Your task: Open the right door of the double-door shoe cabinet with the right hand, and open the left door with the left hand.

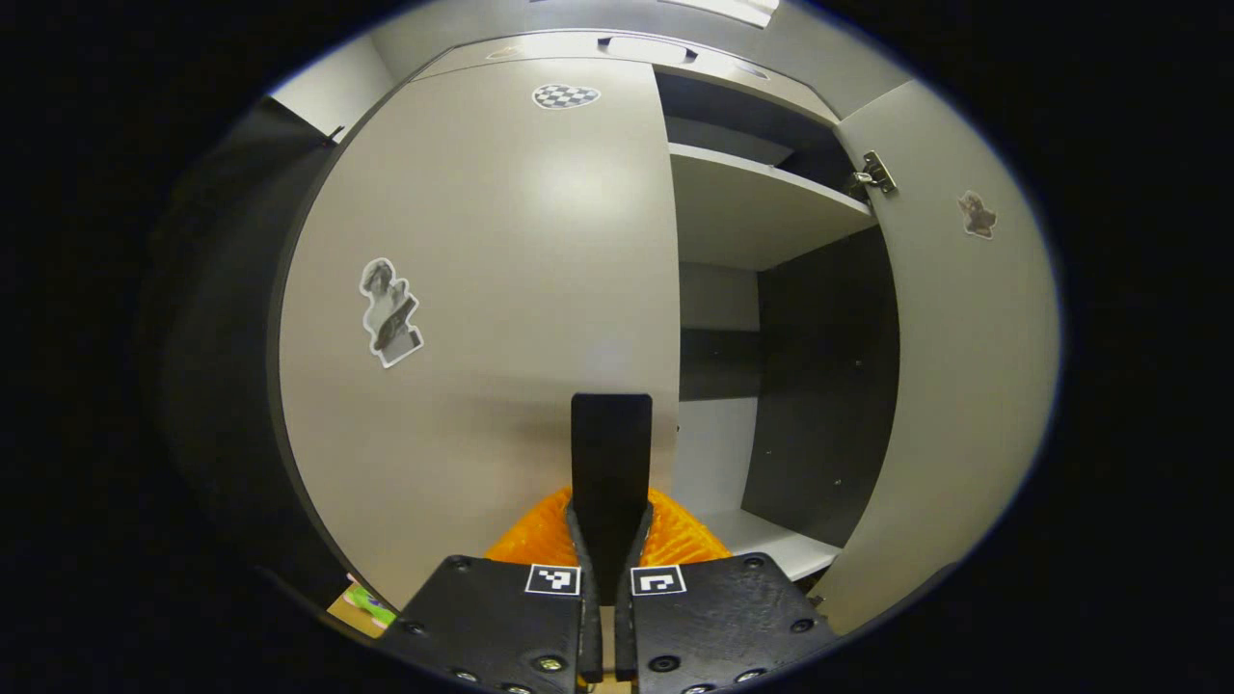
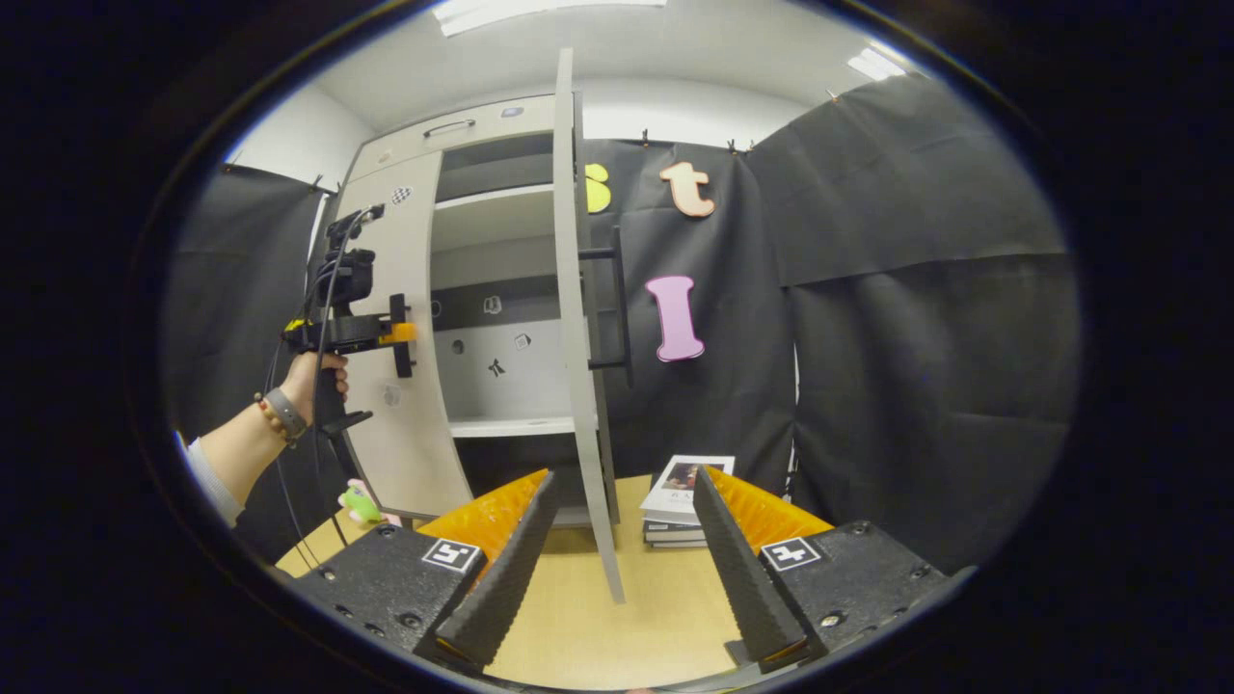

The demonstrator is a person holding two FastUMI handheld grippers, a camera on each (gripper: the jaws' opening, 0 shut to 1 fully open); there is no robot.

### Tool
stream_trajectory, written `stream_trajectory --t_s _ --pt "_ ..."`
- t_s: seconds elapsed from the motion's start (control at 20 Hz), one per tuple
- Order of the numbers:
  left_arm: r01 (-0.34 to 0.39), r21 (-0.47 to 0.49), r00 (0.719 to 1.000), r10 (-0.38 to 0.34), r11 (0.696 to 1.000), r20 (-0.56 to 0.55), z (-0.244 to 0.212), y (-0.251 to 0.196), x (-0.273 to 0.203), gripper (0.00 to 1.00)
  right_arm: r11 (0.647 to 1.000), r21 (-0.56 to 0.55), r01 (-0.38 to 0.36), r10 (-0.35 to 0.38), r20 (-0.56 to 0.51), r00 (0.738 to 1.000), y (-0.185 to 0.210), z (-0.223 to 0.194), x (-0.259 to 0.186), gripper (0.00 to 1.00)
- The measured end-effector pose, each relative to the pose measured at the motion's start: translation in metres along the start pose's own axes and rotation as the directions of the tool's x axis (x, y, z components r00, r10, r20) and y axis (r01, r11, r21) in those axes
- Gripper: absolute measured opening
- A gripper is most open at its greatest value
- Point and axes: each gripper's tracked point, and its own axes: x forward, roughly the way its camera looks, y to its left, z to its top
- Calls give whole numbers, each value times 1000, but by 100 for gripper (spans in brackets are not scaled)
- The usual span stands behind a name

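Pinching left door handle (image 1: 611, 453) between my left gripper (image 1: 607, 569) jaws; right gripper (image 2: 622, 540) spread, right door (image 2: 576, 328) open. Risk: handle slipping if pulled crooked.

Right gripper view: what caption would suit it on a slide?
Right door swung wide open, right gripper open before it, while the left gripper holds the left door's handle.

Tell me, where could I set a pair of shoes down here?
The upper shelf behind the open right door looks bare, and so does the lower shelf. The tabletop is bare in front of the books. It is tighter at the left door, where the left gripper has its jaws closed on the handle.
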Motion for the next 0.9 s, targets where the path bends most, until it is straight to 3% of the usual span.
stream_trajectory --t_s 0.15,0.3,0.9 --pt "-10 -8 1000 10 1000 -2 1 1 -9 5 1000 -5 2 -2 -11 1000 0 -4 -1 92" --pt "-44 58 999 45 997 -7 4 2 -23 5 1000 -15 -6 6 -22 1000 4 -6 -5 92" --pt "-1 23 1000 1 1000 -18 7 35 -113 4 999 -26 -25 25 -7 1000 13 -4 -11 91"
